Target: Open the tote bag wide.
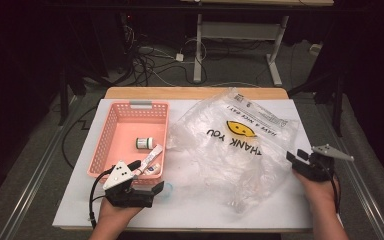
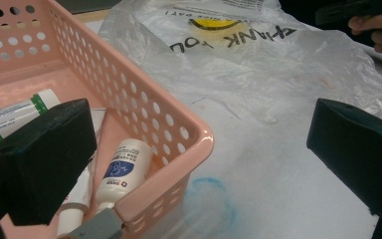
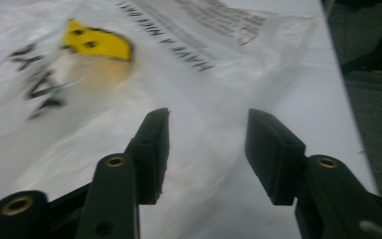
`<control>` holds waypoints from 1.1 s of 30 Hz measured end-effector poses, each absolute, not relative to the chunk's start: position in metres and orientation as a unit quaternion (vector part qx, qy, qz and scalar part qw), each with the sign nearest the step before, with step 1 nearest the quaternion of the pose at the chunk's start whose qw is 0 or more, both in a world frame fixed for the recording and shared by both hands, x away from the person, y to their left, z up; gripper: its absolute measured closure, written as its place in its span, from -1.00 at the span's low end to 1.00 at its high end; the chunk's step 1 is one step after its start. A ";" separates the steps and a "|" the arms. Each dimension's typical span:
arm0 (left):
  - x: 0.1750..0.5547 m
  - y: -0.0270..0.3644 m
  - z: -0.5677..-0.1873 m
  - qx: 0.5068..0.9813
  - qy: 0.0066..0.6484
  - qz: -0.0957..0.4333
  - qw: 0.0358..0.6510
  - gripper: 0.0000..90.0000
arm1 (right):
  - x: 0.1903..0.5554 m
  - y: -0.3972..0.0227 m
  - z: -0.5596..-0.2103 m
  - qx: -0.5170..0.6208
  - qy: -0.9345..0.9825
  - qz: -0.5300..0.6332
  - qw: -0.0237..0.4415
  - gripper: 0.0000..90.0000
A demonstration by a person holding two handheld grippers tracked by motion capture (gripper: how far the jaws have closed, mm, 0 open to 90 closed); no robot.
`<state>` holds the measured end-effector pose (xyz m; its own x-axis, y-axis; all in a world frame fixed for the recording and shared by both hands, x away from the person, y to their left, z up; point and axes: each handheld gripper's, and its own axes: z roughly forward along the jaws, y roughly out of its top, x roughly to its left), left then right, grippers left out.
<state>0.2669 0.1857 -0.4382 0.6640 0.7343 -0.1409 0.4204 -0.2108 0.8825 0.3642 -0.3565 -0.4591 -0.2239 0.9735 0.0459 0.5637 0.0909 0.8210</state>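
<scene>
A clear plastic bag (image 1: 230, 145) printed with a yellow smiley and "THANK YOU" lies crumpled across the white table top, also seen in the left gripper view (image 2: 258, 55) and the right gripper view (image 3: 104, 99). A pink perforated basket (image 1: 130, 107) stands to its left and holds a green-banded white jar (image 1: 144, 143), a tube (image 1: 152, 155) and a small blue-labelled bottle (image 2: 124, 169). My left gripper (image 1: 147, 177) stands open at the basket's near right corner (image 2: 199, 134), holding nothing. My right gripper (image 3: 209, 117) is open at the bag's right edge, with nothing between its fingers.
A faint blue ring (image 2: 211, 199) marks the table just outside the basket's corner. The table's right edge (image 3: 348, 99) drops off close to my right gripper. Beyond the far edge are cables (image 1: 150, 60) and a desk frame (image 1: 200, 45) on the floor.
</scene>
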 end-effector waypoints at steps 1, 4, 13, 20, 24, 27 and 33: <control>0.267 0.186 -0.438 0.762 0.379 0.157 0.501 -1.00 | 0.372 -0.360 -0.461 0.573 0.679 0.370 0.272 0.15; 0.266 0.186 -0.438 0.761 0.381 0.158 0.501 -1.00 | 0.390 -0.366 -0.472 0.592 0.677 0.353 0.258 0.19; 0.265 0.184 -0.439 0.765 0.376 0.157 0.499 -1.00 | 0.392 -0.357 -0.477 0.580 0.713 0.303 0.254 1.00; 0.267 0.180 -0.442 0.772 0.371 0.150 0.494 -1.00 | 0.346 -0.372 -0.467 0.586 0.699 0.307 0.271 1.00; 0.266 0.179 -0.441 0.772 0.368 0.147 0.497 -1.00 | 0.324 -0.387 -0.465 0.601 0.682 0.312 0.274 1.00; 0.268 0.180 -0.442 0.770 0.371 0.150 0.496 -1.00 | 0.318 -0.392 -0.468 0.599 0.682 0.323 0.268 0.72; 0.271 0.181 -0.441 0.771 0.376 0.153 0.491 -1.00 | 0.312 -0.380 -0.448 0.541 0.694 0.383 0.279 0.26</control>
<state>0.2708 0.1807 -0.4412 0.6702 0.7301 -0.1333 0.4290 -0.2344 0.8724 0.3119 -0.3801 -0.4482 -0.2574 0.9659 0.0268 0.5377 0.1202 0.8345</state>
